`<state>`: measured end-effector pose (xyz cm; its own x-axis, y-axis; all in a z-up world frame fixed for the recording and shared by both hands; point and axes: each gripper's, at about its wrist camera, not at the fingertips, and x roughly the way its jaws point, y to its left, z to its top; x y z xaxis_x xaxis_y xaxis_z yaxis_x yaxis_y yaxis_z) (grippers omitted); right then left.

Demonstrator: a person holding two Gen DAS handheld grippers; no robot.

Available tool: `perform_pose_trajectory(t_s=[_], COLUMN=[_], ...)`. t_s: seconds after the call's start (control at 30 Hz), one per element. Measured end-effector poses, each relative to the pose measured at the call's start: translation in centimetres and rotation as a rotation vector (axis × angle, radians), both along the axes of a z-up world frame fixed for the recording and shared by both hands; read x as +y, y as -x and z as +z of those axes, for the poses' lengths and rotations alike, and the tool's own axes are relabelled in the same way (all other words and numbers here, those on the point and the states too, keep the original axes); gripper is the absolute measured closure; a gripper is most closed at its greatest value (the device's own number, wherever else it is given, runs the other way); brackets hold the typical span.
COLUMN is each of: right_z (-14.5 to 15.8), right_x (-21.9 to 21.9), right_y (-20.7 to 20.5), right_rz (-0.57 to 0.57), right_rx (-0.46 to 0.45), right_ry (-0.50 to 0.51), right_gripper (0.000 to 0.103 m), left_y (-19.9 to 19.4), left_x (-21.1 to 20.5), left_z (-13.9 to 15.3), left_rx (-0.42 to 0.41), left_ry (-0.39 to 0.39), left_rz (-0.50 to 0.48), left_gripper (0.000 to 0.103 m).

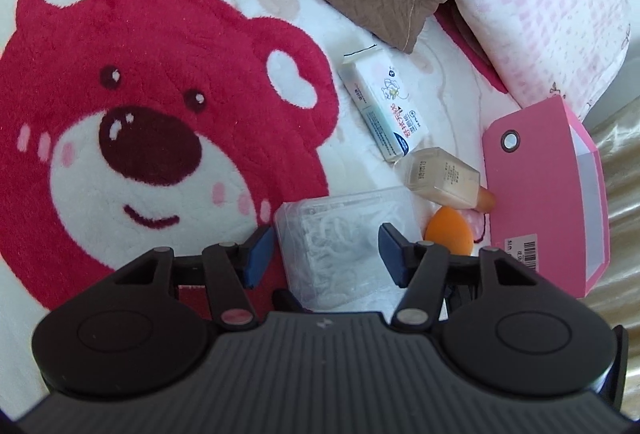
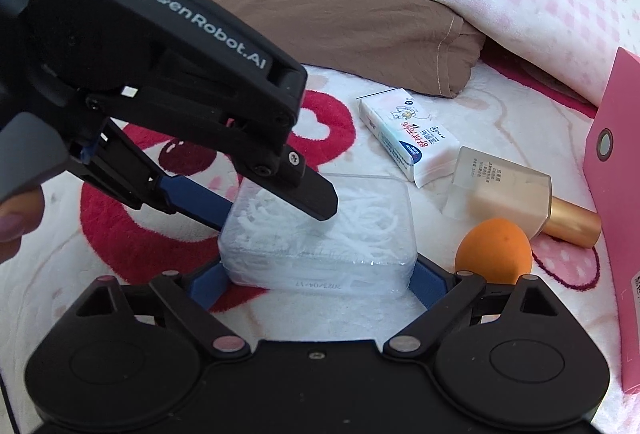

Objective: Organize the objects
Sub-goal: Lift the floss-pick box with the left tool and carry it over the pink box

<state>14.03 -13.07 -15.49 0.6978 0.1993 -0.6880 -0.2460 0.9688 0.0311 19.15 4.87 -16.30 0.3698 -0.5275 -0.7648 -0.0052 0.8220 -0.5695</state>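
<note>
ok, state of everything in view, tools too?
clear box: lid shut, between both tools' fingers.
right tool: shut on clear box.
left tool: astride the box, contact unclear.
bottle: lying on its side, capped.
sponge: loose on the blanket.
tissue pack: lying flat.
pink box: open.

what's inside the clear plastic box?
The clear plastic box holds a tangle of small white pieces, packed loosely and seen through its lid and walls. The left claw covers one corner, and the bottom layer is hidden.
</note>
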Motion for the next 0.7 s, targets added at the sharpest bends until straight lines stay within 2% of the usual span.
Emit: perform_pose_trajectory(t_s=[0.1,0.17,0.27,0.43,0.7], right_z=[0.1,0.2,0.3,0.8,1.5], right_x=[-0.1,-0.2,0.0,-0.3,-0.1], right_y=[0.2,0.2,0.4,0.8,2.4], right_rz=[0.002,-0.003,0.002,0.039,0.045], right_rx=[-0.004,-0.004,-0.012,0.006,0.041], right_ry=[-0.004,-0.012,0.0,-0.014,-0.028], right_gripper=[0.007,0.009,0.009,0.009,0.009], left_y=[0.1,0.2,0.8,1.8,4.0], left_x=[0.5,0.6,0.3,0.6,0.0], left_z=[-0.3,-0.2,0.2,0.1,1.1], left_rx=[0.012,0.003,-0.023,-0.012,-0.071], left_ry=[0.031,0.036,0.023,0.037,-0.018], left_rz=[0.015,0.009,-0.003,-0.007,-0.074], left_gripper=[0.047,0.053,0.053,0.052,0.051])
